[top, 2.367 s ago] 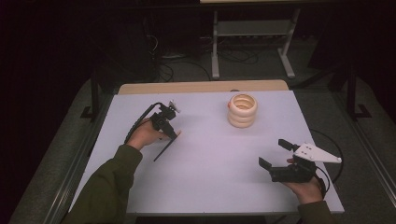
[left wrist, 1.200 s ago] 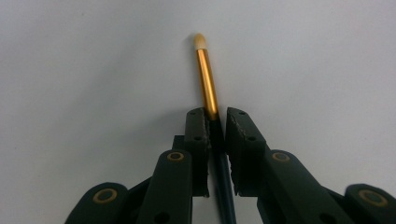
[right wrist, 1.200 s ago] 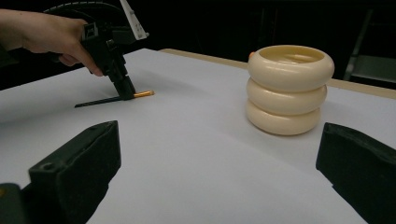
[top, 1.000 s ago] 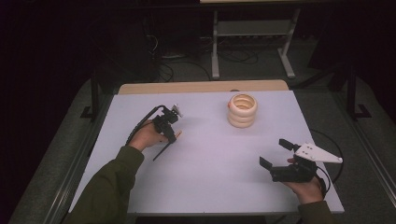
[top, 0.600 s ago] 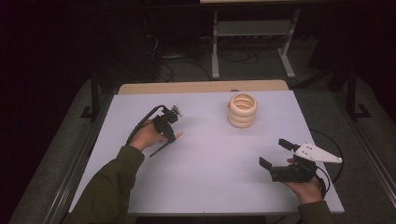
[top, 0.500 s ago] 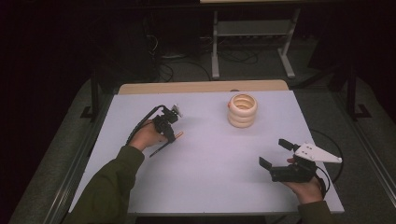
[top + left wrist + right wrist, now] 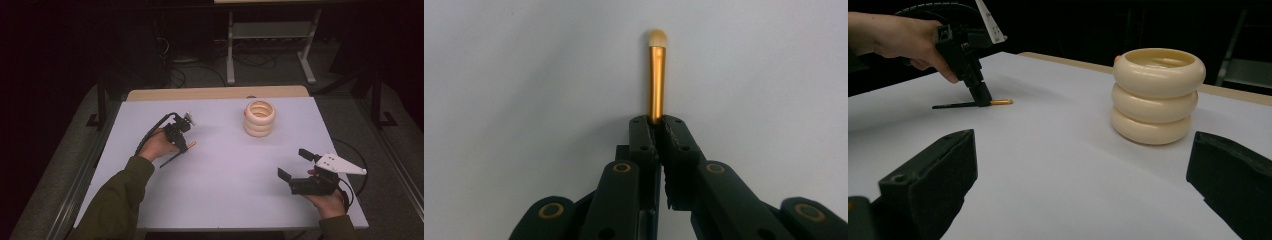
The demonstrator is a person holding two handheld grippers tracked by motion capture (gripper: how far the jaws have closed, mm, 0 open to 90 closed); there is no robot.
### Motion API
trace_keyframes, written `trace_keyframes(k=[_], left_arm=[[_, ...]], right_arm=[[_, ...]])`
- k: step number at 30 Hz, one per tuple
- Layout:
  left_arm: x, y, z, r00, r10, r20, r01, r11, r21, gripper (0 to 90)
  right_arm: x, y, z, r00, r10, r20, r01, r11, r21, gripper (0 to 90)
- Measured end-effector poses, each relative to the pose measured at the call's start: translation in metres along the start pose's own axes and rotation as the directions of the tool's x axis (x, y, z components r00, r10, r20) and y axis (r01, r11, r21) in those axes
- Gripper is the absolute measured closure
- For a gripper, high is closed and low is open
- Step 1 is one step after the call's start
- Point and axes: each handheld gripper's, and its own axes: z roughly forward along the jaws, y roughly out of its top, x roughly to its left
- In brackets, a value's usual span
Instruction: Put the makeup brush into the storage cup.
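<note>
A thin makeup brush [image 7: 176, 155] with a black handle, gold ferrule and pale tip lies flat on the white table [image 7: 225, 195], left of middle. My left gripper [image 7: 181, 143] points down onto it and is shut on the brush at the ferrule. In the left gripper view the gold ferrule [image 7: 656, 80] sticks out past the closed left gripper [image 7: 655, 122]. The right gripper view shows the left gripper [image 7: 982, 97] and the brush [image 7: 998, 102] at far left. My right gripper [image 7: 294, 164] rests at the front right, open and holding nothing [image 7: 1088, 180].
A stack of three cream rings [image 7: 259, 119] [image 7: 1158, 95] stands at the back, right of centre. A wooden strip [image 7: 215, 93] runs along the table's far edge. A metal stand [image 7: 270, 35] and cables are on the floor behind.
The left hand and its gripper have shifted slightly toward the person, with the brush staying on the table. The right gripper has not moved.
</note>
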Motion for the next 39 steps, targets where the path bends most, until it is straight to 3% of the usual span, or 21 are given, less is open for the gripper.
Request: trace_keyframes(k=[8,16,19,24,26,27,34,35,37,39], left_arm=[[0.003,-0.005,-0.004,0.9990,-0.008,0.044,0.010,0.9994,-0.033,84.3],[0.004,-0.015,-0.019,0.9970,-0.013,0.076,0.025,0.9868,-0.160,84.4],[0.003,-0.018,-0.026,0.9965,-0.010,0.083,0.027,0.9778,-0.208,84.4],[0.002,-0.024,-0.036,0.9965,0.028,0.079,-0.007,0.9674,-0.253,84.4],[-0.001,-0.027,-0.038,0.9952,0.007,0.098,0.023,0.9523,-0.304,84.4],[-0.001,-0.027,-0.038,0.9952,0.007,0.098,0.023,0.9523,-0.304,84.4],[-0.004,-0.037,-0.044,0.9942,0.025,0.104,0.016,0.9273,-0.374,84.5],[-0.004,-0.037,-0.044,0.9942,0.025,0.104,0.016,0.9273,-0.374,84.5],[-0.004,-0.040,-0.050,0.9939,0.042,0.102,0.002,0.9165,-0.400,84.5],[-0.004,-0.040,-0.050,0.9939,0.042,0.102,0.002,0.9165,-0.400,84.5]], right_arm=[[0.000,0.000,0.000,1.0000,0.000,-0.001,0.000,1.000,-0.001,0.0],[0.001,0.001,0.000,1.0000,-0.004,0.000,0.004,1.000,0.002,0.0],[0.001,0.001,0.000,1.0000,-0.004,0.000,0.004,1.000,0.002,0.0],[0.002,0.001,0.000,1.0000,-0.002,-0.003,0.002,1.000,0.000,0.0],[0.001,0.001,0.000,1.0000,-0.001,-0.002,0.001,1.000,-0.001,0.0],[0.001,0.001,0.000,1.0000,-0.004,-0.001,0.004,1.000,-0.001,0.0],[0.001,0.003,-0.001,1.0000,0.001,0.004,-0.001,1.000,-0.002,0.0],[0.001,0.003,-0.001,1.0000,0.001,0.004,-0.001,1.000,-0.002,0.0],[0.001,0.003,0.000,1.0000,0.001,0.004,-0.001,1.000,-0.001,0.0],[0.001,0.003,0.000,1.0000,0.002,0.004,-0.002,1.000,0.000,0.0]])
